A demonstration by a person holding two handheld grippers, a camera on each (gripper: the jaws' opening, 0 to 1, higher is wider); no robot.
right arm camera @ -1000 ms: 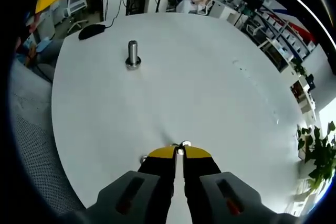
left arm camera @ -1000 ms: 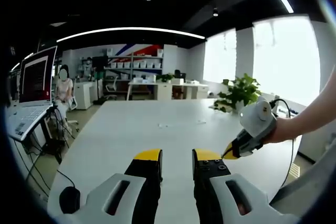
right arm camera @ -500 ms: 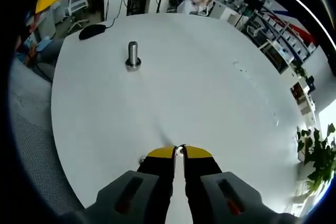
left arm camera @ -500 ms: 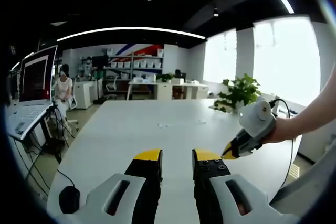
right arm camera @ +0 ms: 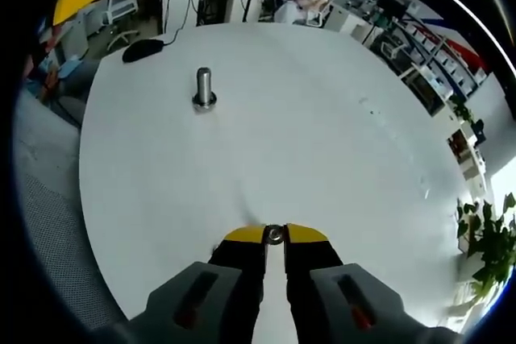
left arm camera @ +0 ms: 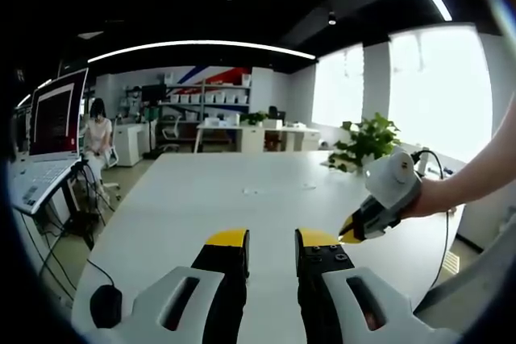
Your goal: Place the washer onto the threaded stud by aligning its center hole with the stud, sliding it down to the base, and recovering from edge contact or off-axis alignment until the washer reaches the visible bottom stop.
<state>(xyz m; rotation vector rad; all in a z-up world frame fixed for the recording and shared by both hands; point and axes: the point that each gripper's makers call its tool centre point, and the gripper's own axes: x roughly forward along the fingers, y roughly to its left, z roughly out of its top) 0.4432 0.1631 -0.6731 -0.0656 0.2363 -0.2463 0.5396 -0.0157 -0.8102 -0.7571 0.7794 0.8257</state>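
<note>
The washer (right arm camera: 275, 234) is sitting pinched between the yellow tips of the right gripper (right arm camera: 275, 236), above the white table (right arm camera: 322, 134). The threaded stud (right arm camera: 203, 88) is standing upright on the table, well apart from it. A black mouse (right arm camera: 143, 49) is lying near the table's edge. The left gripper (left arm camera: 272, 238) is hovering with jaws spread, holding nothing.

A: Table (right arm camera: 339, 142) showing plain white, stud (right arm camera: 203, 88) showing silver-grey, washer (right arm camera: 275, 234) silver too.
B: Right gripper (right arm camera: 275, 236) showing yellow tips, black fingers, grey body; left gripper (left arm camera: 271, 241) looking the same. Mouse (left arm camera: 106, 305) black.
</note>
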